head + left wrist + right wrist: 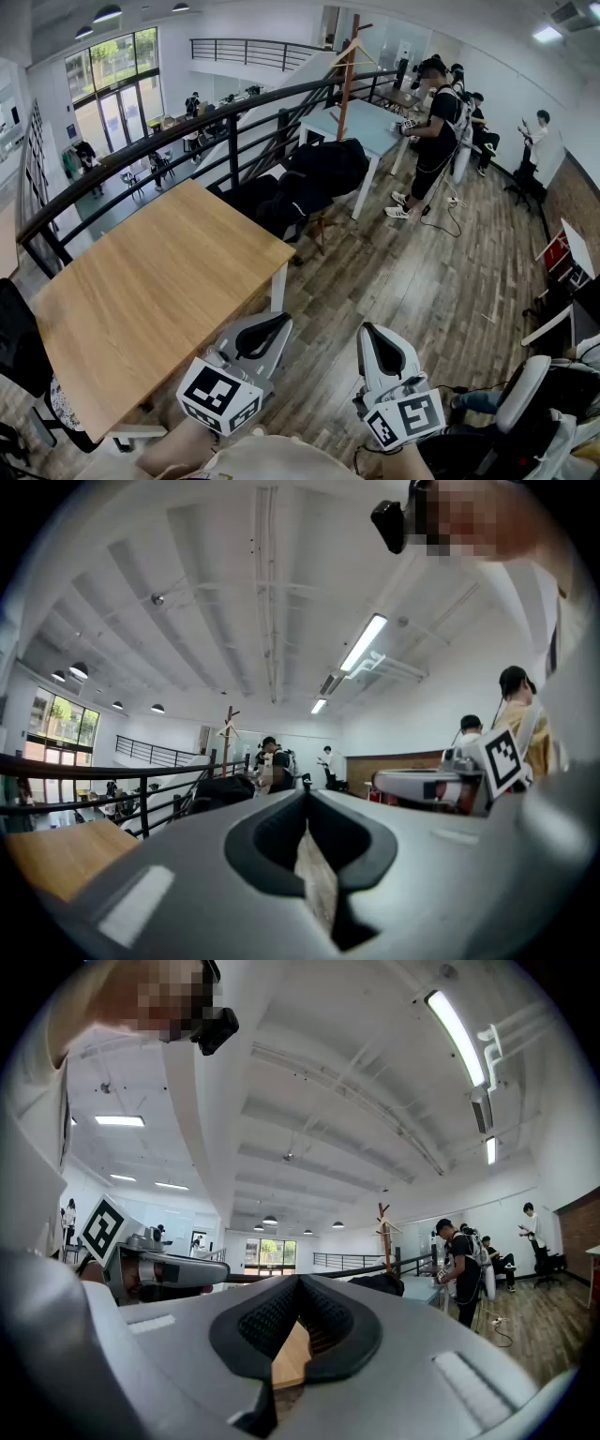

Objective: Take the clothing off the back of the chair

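Both grippers are held level at the near edge of the scene, well apart from the task's thing. The left gripper (272, 325) has its jaws pressed together with nothing between them, and the right gripper (376, 335) is likewise closed and empty. Each carries a marker cube (220, 396) printed with bold black-and-white square patterns (the one print that can be made out). The black clothing (314, 176) lies heaped over the back of a chair (320, 231) far ahead, between the far right corner of the wooden table (150, 281) and a light blue table (367, 127). A dark railing (234, 120) runs behind it, a wooden coat stand (347, 75) rises beside the blue table, and a person (434, 141) stands farther right.
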The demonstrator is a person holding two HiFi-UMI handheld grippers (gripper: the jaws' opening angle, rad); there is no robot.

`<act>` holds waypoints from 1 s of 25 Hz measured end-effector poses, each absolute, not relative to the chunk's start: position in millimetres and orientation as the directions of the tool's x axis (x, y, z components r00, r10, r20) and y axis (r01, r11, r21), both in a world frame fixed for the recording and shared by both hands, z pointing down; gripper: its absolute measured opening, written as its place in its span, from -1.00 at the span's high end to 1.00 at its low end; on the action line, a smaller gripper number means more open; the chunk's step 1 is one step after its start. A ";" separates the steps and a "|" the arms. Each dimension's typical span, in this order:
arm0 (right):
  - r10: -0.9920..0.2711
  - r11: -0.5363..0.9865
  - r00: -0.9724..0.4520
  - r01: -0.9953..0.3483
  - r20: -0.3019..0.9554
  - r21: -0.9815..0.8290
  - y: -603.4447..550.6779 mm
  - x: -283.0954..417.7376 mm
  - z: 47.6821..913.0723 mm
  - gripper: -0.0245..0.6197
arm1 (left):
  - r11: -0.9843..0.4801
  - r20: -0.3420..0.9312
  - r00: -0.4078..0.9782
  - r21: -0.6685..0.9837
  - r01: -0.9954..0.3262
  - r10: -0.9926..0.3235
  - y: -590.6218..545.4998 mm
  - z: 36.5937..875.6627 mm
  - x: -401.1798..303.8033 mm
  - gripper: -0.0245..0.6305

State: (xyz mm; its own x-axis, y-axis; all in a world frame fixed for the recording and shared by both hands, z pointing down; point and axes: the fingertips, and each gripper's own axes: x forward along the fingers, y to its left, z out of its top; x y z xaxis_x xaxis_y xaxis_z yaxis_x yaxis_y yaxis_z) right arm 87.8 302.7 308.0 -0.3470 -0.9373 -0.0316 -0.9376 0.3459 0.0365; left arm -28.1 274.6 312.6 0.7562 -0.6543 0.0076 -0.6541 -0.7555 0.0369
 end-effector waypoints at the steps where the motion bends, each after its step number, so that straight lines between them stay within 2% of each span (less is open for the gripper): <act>1: -0.937 0.347 -0.348 -0.937 -0.030 0.037 303.3 87.3 309.2 0.93 | -0.759 0.007 0.759 0.038 -0.650 -0.651 276.3 313.2 -27.2 0.92; 25: -0.938 0.344 -0.344 -0.939 -0.032 0.002 319.7 123.5 319.1 0.93 | -0.744 0.014 0.745 0.020 -0.667 -0.667 294.2 316.9 7.6 0.92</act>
State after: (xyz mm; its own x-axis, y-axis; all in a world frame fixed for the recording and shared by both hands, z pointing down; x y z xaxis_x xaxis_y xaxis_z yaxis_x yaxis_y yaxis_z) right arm 123.5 319.7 319.1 -0.3443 -0.9383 -0.0318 -0.9388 0.3444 0.0018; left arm 7.6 294.2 316.9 0.7446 -0.6673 0.0141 -0.6675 -0.7444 0.0198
